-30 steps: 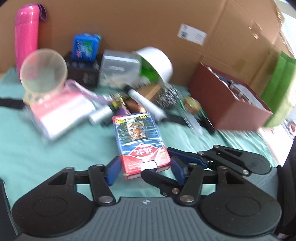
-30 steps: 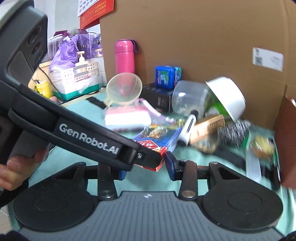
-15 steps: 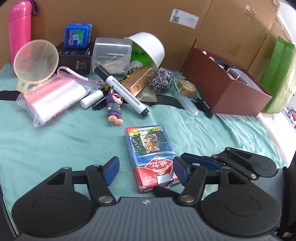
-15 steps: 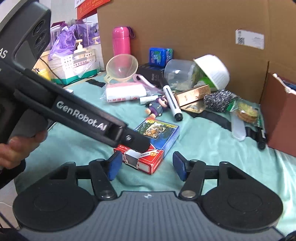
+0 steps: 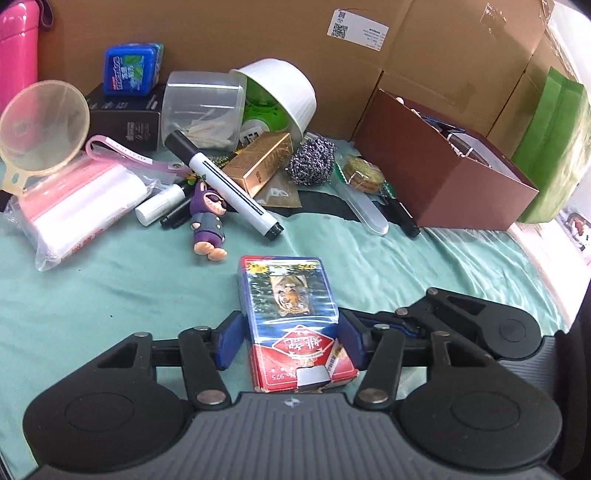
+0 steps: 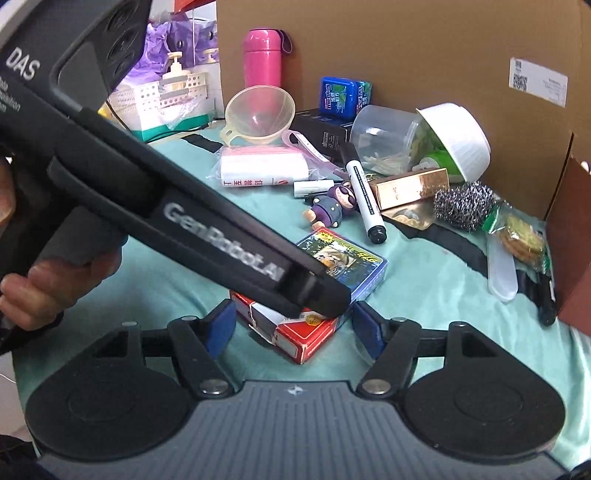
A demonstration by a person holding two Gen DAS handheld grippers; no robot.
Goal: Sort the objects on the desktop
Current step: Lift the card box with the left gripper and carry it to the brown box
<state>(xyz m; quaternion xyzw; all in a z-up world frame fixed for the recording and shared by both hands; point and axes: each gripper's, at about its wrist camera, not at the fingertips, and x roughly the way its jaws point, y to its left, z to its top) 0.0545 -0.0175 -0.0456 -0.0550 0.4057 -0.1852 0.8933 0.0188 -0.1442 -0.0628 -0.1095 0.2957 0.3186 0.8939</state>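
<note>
Closing left gripper (image 5: 291, 341) pinching card box (image 5: 290, 295), partly hidden behind it; right gripper (image 6: 293, 328) opening, box between.

Left gripper (image 5: 291, 341) is being closed, angled downward; right gripper (image 6: 293, 328) is being opened just beside it.

A wrinkled teal cloth (image 5: 110, 295) covers the surface, backed by a tall wall of brown cardboard (image 6: 406, 48) bearing a white shipping label (image 6: 537, 82). At the right edge a green fabric bag (image 5: 554, 147) stands beside bright daylight. To the left, beyond the cardboard, a white slatted basket (image 6: 166, 96) holds a pump bottle (image 6: 176, 70) and crumpled purple plastic (image 6: 173, 38), with a red-edged paper (image 6: 192, 3) hanging above.
</note>
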